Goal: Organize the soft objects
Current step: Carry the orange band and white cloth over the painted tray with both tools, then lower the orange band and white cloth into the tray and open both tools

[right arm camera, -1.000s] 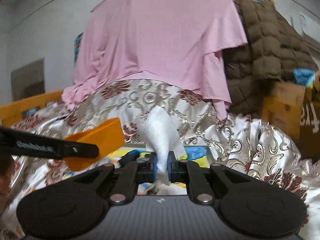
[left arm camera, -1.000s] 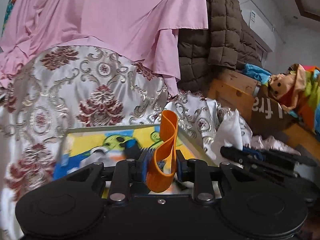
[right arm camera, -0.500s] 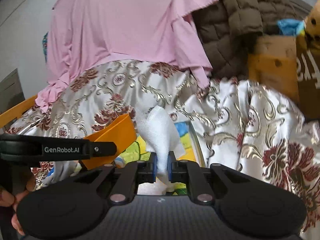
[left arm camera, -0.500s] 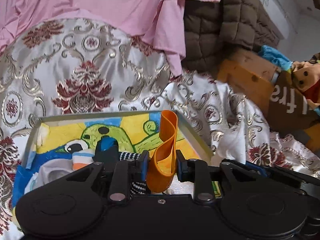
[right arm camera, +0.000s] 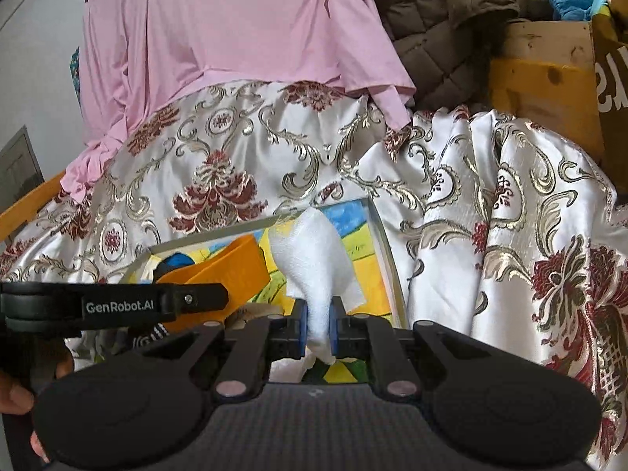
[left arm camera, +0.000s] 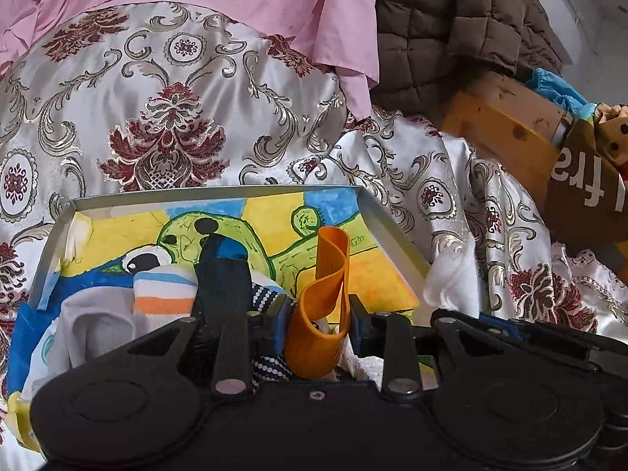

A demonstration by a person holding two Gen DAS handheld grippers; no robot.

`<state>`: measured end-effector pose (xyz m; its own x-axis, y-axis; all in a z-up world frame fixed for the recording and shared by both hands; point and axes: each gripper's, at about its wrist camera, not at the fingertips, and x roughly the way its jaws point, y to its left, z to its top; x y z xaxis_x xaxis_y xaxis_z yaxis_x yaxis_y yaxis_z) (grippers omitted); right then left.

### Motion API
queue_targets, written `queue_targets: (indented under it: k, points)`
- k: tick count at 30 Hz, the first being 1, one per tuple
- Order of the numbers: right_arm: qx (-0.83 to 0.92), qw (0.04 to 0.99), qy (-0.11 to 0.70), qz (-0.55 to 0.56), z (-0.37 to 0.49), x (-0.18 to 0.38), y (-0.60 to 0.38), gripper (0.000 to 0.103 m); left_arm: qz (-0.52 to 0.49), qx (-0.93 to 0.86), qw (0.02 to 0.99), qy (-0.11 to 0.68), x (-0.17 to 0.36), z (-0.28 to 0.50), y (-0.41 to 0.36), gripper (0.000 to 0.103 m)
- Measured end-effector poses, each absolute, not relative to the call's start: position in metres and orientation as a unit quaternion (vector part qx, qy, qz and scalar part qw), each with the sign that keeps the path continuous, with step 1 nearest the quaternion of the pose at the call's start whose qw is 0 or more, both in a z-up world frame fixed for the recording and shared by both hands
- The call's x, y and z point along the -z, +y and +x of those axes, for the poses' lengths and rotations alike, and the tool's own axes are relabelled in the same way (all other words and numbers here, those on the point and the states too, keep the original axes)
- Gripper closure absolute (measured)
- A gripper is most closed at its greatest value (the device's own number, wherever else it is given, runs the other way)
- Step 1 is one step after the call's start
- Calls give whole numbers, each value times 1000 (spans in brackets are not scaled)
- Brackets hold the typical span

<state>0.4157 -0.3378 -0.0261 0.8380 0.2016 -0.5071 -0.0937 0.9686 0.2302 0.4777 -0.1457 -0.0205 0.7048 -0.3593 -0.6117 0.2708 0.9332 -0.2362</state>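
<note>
My left gripper point(left arm camera: 317, 325) is shut on a folded orange rubber band point(left arm camera: 327, 274) and holds it over the near part of a shallow tray point(left arm camera: 204, 193) with a colourful cartoon drawing inside. In the tray lie a striped sock point(left arm camera: 163, 288), a dark sock point(left arm camera: 223, 274) and a pale cloth point(left arm camera: 94, 322). My right gripper point(right arm camera: 317, 327) is shut on a white cloth point(right arm camera: 314, 259), held above the tray's right side point(right arm camera: 386, 251). The orange band point(right arm camera: 231, 267) and the left gripper show at the left of the right wrist view. The white cloth point(left arm camera: 451, 278) shows at the right in the left wrist view.
The tray rests on a silver and red brocade bedspread point(left arm camera: 165, 110). A pink sheet point(right arm camera: 219, 39) and a brown quilted coat point(left arm camera: 443, 31) hang behind. A wooden bed frame point(left arm camera: 506, 125) and a brown bag point(left arm camera: 585, 192) stand at the right.
Both grippers have tilted down and moved closer to the tray, which now fills more of both views. Each keeps its hold on its item.
</note>
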Motion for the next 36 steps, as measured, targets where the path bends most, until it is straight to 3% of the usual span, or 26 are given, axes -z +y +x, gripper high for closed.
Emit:
queue_targets:
  k: [6, 15, 36]
  points:
    - [-78, 952, 280, 93, 418, 28, -335, 85, -51, 174, 921, 345, 20, 475, -150, 65]
    - [-74, 952, 274, 111, 417, 28, -345, 63, -46, 173, 923, 341, 15, 469, -153, 60]
    - [-53, 966, 208, 144, 376, -16, -367, 26, -46, 150, 944, 289, -42, 420, -132, 28]
